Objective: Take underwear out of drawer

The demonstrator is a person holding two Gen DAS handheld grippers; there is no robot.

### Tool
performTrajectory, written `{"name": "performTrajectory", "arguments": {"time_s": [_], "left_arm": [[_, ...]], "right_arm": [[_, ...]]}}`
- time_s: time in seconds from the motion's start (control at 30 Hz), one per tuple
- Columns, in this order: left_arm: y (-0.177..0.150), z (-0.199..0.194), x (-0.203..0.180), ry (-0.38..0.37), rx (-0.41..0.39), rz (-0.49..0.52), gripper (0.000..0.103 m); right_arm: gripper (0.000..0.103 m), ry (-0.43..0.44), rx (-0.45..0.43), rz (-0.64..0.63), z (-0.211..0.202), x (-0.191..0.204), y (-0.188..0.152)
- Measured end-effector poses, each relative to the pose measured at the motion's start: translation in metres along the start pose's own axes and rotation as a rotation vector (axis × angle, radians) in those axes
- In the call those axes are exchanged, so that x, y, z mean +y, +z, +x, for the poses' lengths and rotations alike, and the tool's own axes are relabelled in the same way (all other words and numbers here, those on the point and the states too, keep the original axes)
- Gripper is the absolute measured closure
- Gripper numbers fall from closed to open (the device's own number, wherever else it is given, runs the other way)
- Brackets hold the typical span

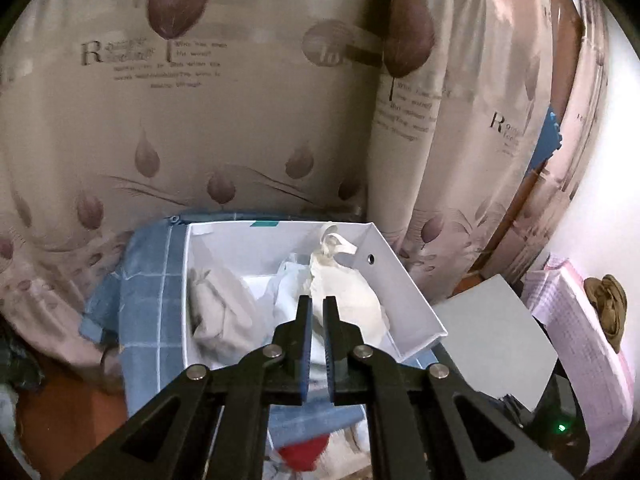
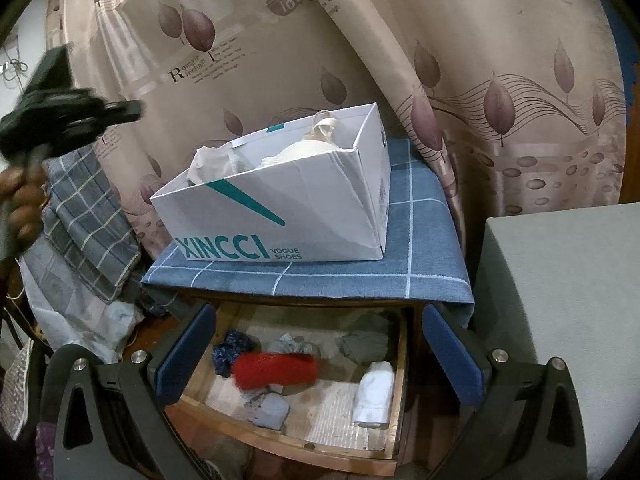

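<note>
The wooden drawer point(image 2: 396, 364) stands pulled out below a stand covered with blue checked cloth point(image 2: 420, 248). Inside it lie a red piece of underwear point(image 2: 276, 372), blurred, a dark blue patterned piece point(image 2: 232, 350), a white roll point(image 2: 374, 398) and grey pieces. My right gripper point(image 2: 319, 312) hovers open over the drawer, touching nothing. A hand holds my left gripper point(image 2: 136, 110) up at the far left, above and beside the white shoebox point(image 2: 280, 216). In its own view the left gripper point(image 1: 319, 308) is shut and empty over the shoebox point(image 1: 404, 280), which holds cream cloth point(image 1: 348, 292) and grey cloth point(image 1: 216, 304).
A leaf-print curtain point(image 2: 280, 60) hangs close behind the stand. A grey panel point(image 2: 560, 300) stands at the right. Plaid cloth point(image 2: 88, 220) is piled at the left. A pink checked sheet point(image 1: 580, 340) lies far right in the left wrist view.
</note>
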State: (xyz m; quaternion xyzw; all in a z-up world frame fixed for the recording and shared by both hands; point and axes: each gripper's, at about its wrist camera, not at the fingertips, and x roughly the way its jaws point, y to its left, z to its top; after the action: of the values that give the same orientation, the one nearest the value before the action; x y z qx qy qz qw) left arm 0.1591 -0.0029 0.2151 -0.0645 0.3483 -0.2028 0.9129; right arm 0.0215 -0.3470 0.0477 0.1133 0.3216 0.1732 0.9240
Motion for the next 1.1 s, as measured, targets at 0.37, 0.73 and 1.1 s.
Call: {"name": "performTrajectory", "arguments": {"time_s": [0.37, 0.73, 1.1], "left_arm": [[-0.141, 0.014, -0.046, -0.114, 0.215, 0.300, 0.097], [-0.226, 0.102, -0.017, -0.129, 0.531, 0.157, 0.090], [-0.258, 0.181, -0.065, -0.067, 0.653, 0.432, 0.069]], "right_arm": [[0.000, 0.011, -0.004, 0.022, 0.000, -0.002, 0.001], [0.000, 0.018, 0.009, 0.068, -0.004, -0.016, 0.000], [0.000, 0.068, -0.018, 0.132, -0.012, -0.028, 0.003]]}}
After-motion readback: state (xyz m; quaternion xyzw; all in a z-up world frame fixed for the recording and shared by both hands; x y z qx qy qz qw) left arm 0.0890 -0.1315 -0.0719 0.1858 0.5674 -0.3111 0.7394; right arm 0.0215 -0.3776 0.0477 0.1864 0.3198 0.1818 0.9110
